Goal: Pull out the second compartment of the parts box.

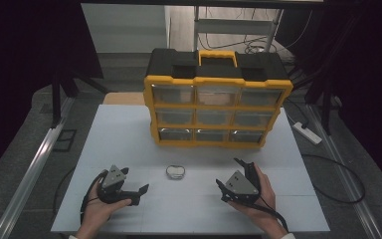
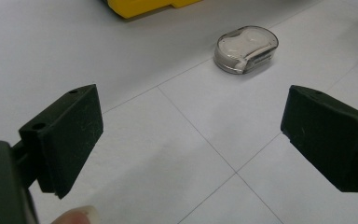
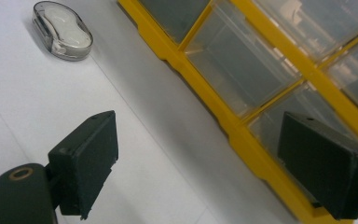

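Resting low over the table [image 1: 129,134], the left gripper [image 1: 138,193] gapes wide and holds nothing; the clear case [image 2: 245,48] lies ahead of its jaws, toward the right one. Right gripper [image 1: 233,175] is equally wide and empty, the case far beyond its left jaw, the organizer's [image 3: 242,121] drawers straight ahead.

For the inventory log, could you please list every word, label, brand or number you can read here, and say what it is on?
None can be read.
Small clear case: a dark strip on its side, too blurred to read.
Yellow and black drawer organizer: no legible label on its frame, handle or drawer fronts.
Left gripper and right gripper: no markings on the jaws.
White table: plain.
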The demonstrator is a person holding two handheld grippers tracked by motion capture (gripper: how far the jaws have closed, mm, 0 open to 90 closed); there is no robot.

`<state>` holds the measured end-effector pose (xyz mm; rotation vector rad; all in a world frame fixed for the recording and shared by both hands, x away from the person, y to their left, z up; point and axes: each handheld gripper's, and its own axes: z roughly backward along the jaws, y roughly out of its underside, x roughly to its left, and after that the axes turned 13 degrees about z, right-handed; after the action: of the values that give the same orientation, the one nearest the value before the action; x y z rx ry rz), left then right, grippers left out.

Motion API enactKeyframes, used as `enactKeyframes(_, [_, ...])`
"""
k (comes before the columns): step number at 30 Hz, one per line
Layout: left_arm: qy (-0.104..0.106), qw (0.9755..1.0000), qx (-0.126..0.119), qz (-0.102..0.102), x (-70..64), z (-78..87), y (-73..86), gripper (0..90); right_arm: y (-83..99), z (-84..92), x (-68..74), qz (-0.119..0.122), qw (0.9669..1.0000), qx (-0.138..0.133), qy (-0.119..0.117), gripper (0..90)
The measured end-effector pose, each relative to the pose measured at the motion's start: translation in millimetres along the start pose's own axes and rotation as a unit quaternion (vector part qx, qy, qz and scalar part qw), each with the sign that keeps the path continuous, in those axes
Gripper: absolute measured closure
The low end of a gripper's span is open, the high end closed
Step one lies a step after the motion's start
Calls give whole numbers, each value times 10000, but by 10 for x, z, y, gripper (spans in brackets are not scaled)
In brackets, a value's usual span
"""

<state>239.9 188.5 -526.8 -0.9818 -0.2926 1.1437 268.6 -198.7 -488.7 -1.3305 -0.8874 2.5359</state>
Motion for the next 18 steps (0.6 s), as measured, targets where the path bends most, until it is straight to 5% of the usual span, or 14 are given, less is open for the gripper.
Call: enactKeyframes(18, [19, 10000, 28, -6, 4, -6, 0, 64, -121, 59, -18, 768, 9960, 85, 454, 118])
